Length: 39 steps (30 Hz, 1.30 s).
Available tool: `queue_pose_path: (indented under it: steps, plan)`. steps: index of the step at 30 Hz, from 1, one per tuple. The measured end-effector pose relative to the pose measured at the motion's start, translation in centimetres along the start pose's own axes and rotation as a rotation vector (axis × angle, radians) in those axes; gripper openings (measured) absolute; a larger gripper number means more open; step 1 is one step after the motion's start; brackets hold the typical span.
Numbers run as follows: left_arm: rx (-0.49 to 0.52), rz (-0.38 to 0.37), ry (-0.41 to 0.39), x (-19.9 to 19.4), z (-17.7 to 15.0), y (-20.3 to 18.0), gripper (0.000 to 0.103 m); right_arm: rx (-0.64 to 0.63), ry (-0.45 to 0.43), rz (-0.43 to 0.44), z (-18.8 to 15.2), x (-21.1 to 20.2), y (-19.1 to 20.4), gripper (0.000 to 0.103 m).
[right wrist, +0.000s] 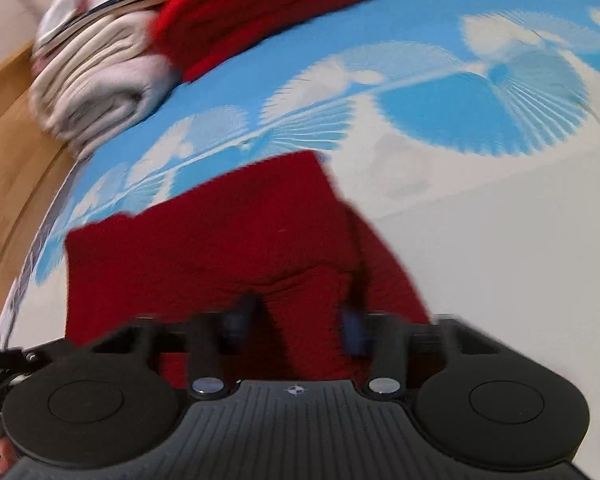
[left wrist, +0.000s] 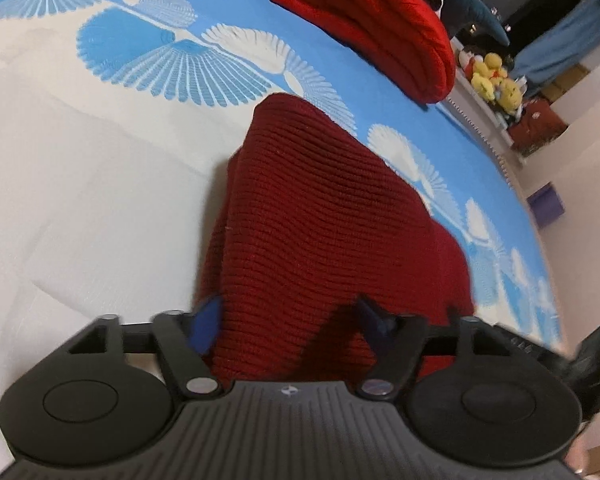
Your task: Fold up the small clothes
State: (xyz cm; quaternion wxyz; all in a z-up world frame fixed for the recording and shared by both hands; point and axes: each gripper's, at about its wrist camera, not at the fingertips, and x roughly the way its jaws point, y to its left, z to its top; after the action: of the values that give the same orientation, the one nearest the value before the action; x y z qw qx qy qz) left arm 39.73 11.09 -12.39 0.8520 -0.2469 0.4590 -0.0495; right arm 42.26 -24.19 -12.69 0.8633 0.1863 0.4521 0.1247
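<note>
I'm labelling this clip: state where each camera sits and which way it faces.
Left wrist: on the left hand-held gripper, looking along its fingers over the dark red knit toward a folded bright red garment.
Right wrist: on the right hand-held gripper, facing a cream stack.
Shared: the knit, the red garment, the blue-and-white bedspread.

A bed covered by a blue-and-white fan-patterned sheet (left wrist: 148,64) fills the room, with a pale floor (left wrist: 580,184) beside it, yellow plush toys (left wrist: 496,80) on a low shelf, and a wooden floor (right wrist: 8,152) on the other side.
</note>
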Motion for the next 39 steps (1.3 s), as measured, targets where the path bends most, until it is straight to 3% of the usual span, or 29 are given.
queue_pose_path:
  steps: [3, 6, 7, 8, 10, 12, 18, 19, 27, 32, 34, 39]
  plan:
    - [-0.026, 0.004, -0.005, -0.3, 0.4, 0.5, 0.048, -0.081, -0.058, -0.048, 0.6, -0.4, 1.8, 0.019]
    - [-0.039, 0.004, -0.001, -0.4, 0.4, 0.8, 0.048, -0.048, -0.080, -0.065, 1.1, 0.1, 1.8, 0.018]
    - [-0.040, 0.010, 0.001, -0.3, 0.3, 0.9, 0.053, -0.037, -0.087, -0.071, 1.2, 0.5, 1.5, 0.021]
    - [-0.044, 0.017, 0.002, -0.3, 0.1, 1.0, 0.059, -0.028, -0.099, -0.078, 1.1, 0.8, 1.5, 0.025]
    - [-0.047, 0.027, 0.015, -0.1, -0.3, 1.2, 0.088, -0.052, -0.118, -0.114, 0.5, 1.5, 1.5, 0.057]
    - [-0.048, 0.041, 0.030, 0.0, -0.6, 1.4, 0.093, -0.069, -0.138, -0.161, 0.2, 1.4, 1.4, 0.073]
    - [-0.096, 0.027, 0.070, 0.7, -1.5, 2.5, 0.096, 0.046, -0.036, -0.100, 0.7, 0.2, -1.2, 0.087]
    - [-0.107, 0.027, 0.075, 0.8, -1.6, 2.7, 0.101, 0.053, -0.022, -0.093, 0.7, 0.4, -1.3, 0.089]
    - [-0.164, 0.037, 0.079, 0.8, -2.2, 3.2, 0.103, 0.063, -0.002, -0.079, 0.4, 1.0, -1.6, 0.094]
    - [-0.128, -0.028, 0.079, 0.3, -2.1, 2.2, 0.103, 0.066, 0.010, -0.087, 0.8, 0.8, -1.7, 0.095]
    - [-0.120, -0.035, 0.088, 0.6, -2.3, 1.8, 0.103, 0.046, 0.024, -0.081, 0.7, 1.0, -1.9, 0.099]
    - [-0.158, -0.051, 0.107, 1.3, -2.4, 2.1, 0.103, 0.104, 0.088, -0.015, 0.9, 1.8, -3.5, 0.102]
